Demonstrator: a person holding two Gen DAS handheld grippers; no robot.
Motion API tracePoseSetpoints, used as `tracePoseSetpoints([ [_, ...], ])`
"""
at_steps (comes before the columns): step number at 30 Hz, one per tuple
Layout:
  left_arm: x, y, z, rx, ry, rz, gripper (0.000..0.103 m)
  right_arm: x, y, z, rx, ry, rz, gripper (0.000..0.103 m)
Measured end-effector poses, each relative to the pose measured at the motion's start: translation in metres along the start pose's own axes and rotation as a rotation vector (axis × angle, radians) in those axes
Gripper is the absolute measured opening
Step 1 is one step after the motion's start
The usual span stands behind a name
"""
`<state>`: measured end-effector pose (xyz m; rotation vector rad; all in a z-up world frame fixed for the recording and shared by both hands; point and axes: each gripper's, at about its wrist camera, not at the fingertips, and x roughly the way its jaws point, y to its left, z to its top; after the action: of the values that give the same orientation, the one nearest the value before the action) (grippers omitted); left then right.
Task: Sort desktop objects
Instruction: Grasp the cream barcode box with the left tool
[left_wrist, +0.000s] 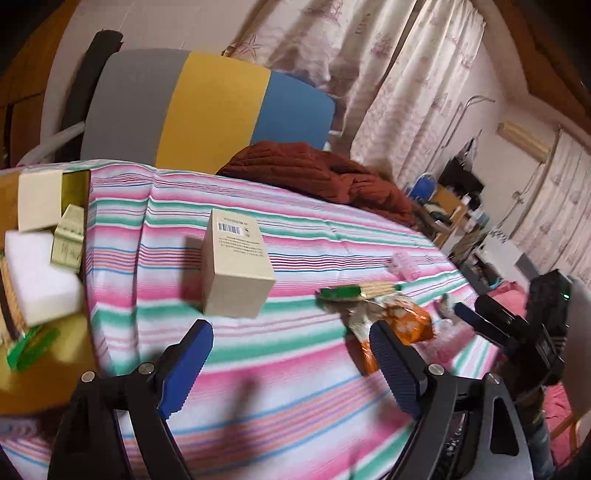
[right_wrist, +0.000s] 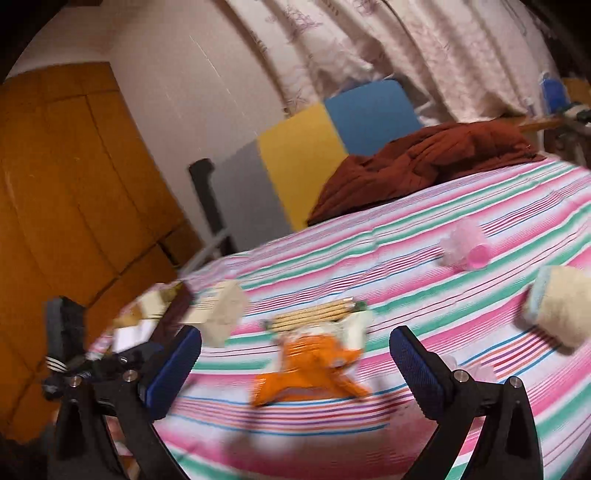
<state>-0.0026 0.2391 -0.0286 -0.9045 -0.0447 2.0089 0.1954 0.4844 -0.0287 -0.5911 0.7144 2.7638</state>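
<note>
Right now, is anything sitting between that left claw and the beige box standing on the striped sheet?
Nothing visible does. The left gripper is open with the beige box just ahead; only bare striped sheet lies between. The orange wrapper sits off to the right, clear of that path.

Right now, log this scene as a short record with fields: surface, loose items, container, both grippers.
surface: striped sheet, pink, green and white
loose items: beige box standing with its barcode on top; orange wrapper; biscuit pack beyond the wrapper; pink bottle lying on its side
container: brown carton at the left edge, holding a white foam block and small boxes
left gripper: open, nothing held, short of the beige box
right gripper: open, nothing held, orange wrapper seen between its fingers
background: rust-red blanket at the far end
</note>
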Motion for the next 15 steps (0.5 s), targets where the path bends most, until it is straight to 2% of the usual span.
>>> tracePoseSetpoints([
  [1, 0.004, -0.001, 0.003, 0.003, 0.003, 0.012, 0.089, 0.006, -0.005, 0.001, 0.007, 0.002, -0.056, 0.103],
  [4, 0.013, -0.003, 0.011, 0.012, 0.009, 0.037, 0.089, 0.017, -0.036, 0.004, 0.108, -0.033, -0.062, 0.103],
  [8, 0.021, -0.004, 0.017, 0.035, 0.014, 0.058, 0.089, 0.013, -0.069, 0.008, 0.278, -0.131, 0.039, 0.103],
  [10, 0.025, -0.003, 0.020, 0.044, 0.021, 0.065, 0.089, 0.012, -0.073, 0.008, 0.298, -0.165, 0.060, 0.103],
  [15, 0.038, -0.001, 0.031, 0.056, 0.033, 0.091, 0.089, 0.020, -0.067, 0.004, 0.268, -0.143, 0.036, 0.103],
])
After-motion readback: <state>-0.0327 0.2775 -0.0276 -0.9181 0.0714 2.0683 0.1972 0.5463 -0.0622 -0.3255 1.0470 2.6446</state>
